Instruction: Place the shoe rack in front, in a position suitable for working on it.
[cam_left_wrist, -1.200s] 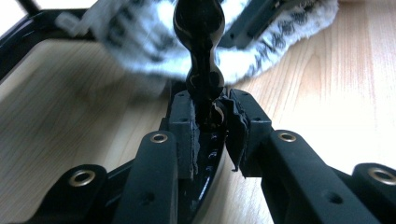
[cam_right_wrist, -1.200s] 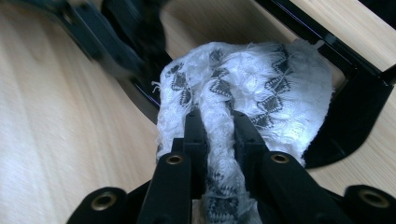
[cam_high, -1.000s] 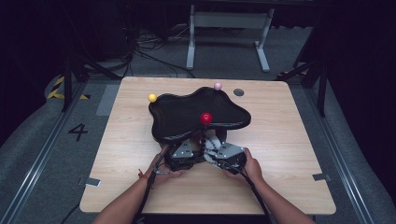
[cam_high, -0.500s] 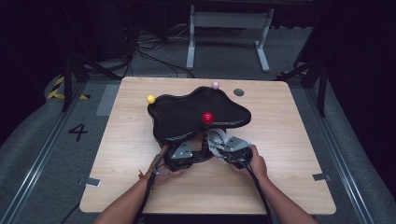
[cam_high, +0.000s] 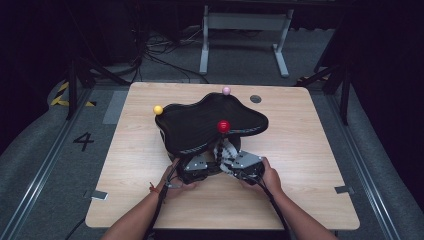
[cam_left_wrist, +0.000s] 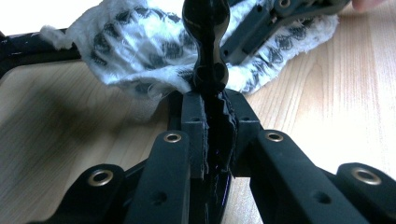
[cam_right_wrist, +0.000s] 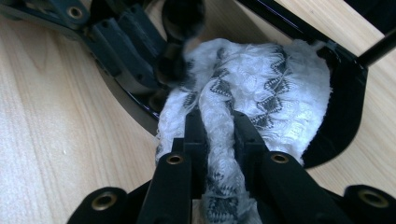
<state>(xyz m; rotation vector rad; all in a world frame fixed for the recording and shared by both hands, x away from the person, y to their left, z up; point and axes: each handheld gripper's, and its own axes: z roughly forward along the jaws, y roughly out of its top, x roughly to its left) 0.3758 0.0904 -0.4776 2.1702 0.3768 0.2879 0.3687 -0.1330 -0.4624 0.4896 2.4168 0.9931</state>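
I have two tools at work here, one in each hand, and both sit at the near edge of one black, wavy-edged tray that stands raised on the bench.

There are three small balls: a red one on the tray's near right part, a yellow one at its far left rim, and a pink one at its far rim. There is one cloth, and one dark round spot on the bench beyond the tray.

My left tool is clamped tight on the tray's glossy black edge, which rises straight up between the jaws. My right tool is pinched shut on a fold of the cloth, which bunches up between its two pads.

The cloth is white, loosely woven and fuzzy, with rows of dark grey zigzag and diamond pattern running across it, and frayed at its border. It lies crumpled under the tray's near rim, partly on the bench and partly against the black frame, just beyond my right tool and just beside my left one. In the high view a small pale piece of it shows between the two tools.
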